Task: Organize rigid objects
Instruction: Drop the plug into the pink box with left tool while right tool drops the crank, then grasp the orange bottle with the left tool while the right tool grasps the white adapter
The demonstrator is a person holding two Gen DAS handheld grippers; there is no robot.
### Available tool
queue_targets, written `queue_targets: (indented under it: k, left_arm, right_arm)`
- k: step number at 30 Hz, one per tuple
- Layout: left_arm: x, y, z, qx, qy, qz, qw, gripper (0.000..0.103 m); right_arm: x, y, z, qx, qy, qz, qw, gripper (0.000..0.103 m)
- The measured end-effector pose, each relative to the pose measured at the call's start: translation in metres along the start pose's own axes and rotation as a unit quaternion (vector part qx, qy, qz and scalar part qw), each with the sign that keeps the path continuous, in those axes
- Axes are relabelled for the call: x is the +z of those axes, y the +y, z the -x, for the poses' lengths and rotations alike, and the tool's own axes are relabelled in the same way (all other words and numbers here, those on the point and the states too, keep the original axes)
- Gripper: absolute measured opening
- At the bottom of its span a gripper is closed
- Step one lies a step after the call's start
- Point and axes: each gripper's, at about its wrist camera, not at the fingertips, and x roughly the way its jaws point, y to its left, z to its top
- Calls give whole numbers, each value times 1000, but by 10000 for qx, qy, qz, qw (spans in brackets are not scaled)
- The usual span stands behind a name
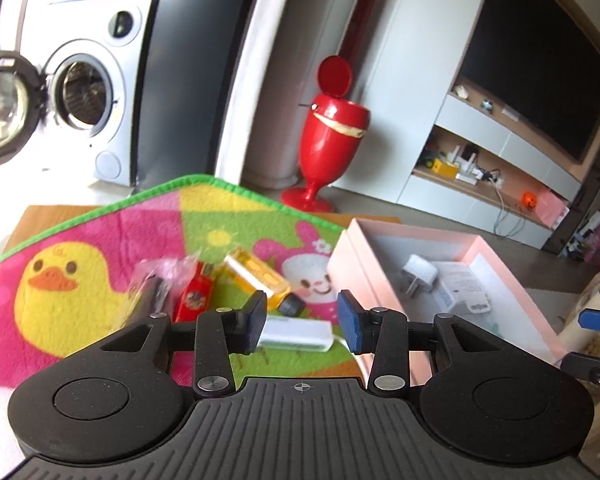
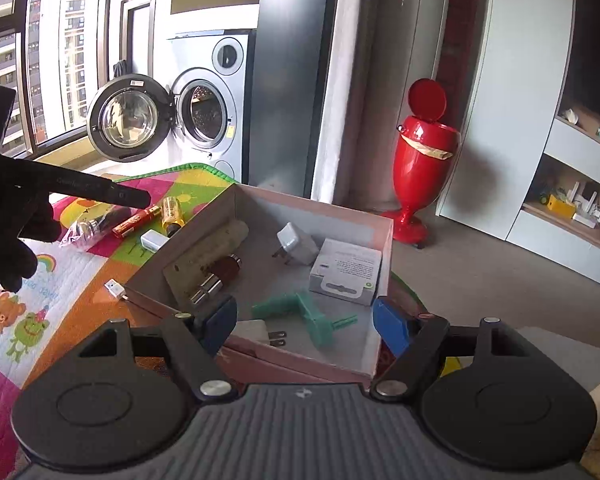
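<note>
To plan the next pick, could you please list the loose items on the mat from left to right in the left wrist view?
Bagged dark item → red lighter → yellow bottle → white adapter.

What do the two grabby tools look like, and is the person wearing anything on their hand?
Both tools, left and right, are black, with round discs, a ribbed middle, silver screws and blue finger pads. A black glove covers the hand seen at the left of the right wrist view.
</note>
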Motion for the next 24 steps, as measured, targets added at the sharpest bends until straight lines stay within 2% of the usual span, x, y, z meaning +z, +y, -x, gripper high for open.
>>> queue_targets:
  k: [2, 5, 7, 10, 14, 17, 19, 21, 24]
  left_arm:
    - [-7, 20, 7, 131, -17, 302, 9995, 41]
    - [-22, 49, 34, 319, -364, 812, 9955, 40]
    - [-32, 57, 47, 477, -512, 785, 9945, 40]
    - [-47, 62, 56, 743, -581, 541, 9941, 40]
    - [-62, 73, 60, 769, -690, 638, 9926, 40]
    - [-67, 81, 62, 560, -745, 843, 9921, 40]
    - [-68, 81, 62, 393, -707, 832, 9932, 40]
    - [-70, 79, 64, 214, -684, 768, 9945, 40]
    - [-73, 77, 66, 39, -660, 724, 9952, 40]
  right_arm:
    - [7, 11, -1, 239, 41, -14, 9997, 76]
    - [21, 30, -7, 630, 143, -88, 9979, 76]
    - [38, 46, -16, 1017, 294, -216, 9941, 76]
    - [71, 71, -43, 1381, 568, -357, 9881, 76]
    - [111, 108, -99, 1562, 1088, -508, 9804, 76]
    - [127, 132, -151, 1476, 1634, -656, 9732, 74]
    - [133, 144, -179, 1169, 1758, -558, 9759, 69]
    - [136, 156, -209, 674, 1789, -322, 9810, 60]
    - [136, 162, -242, 332, 2015, -72, 9789, 52]
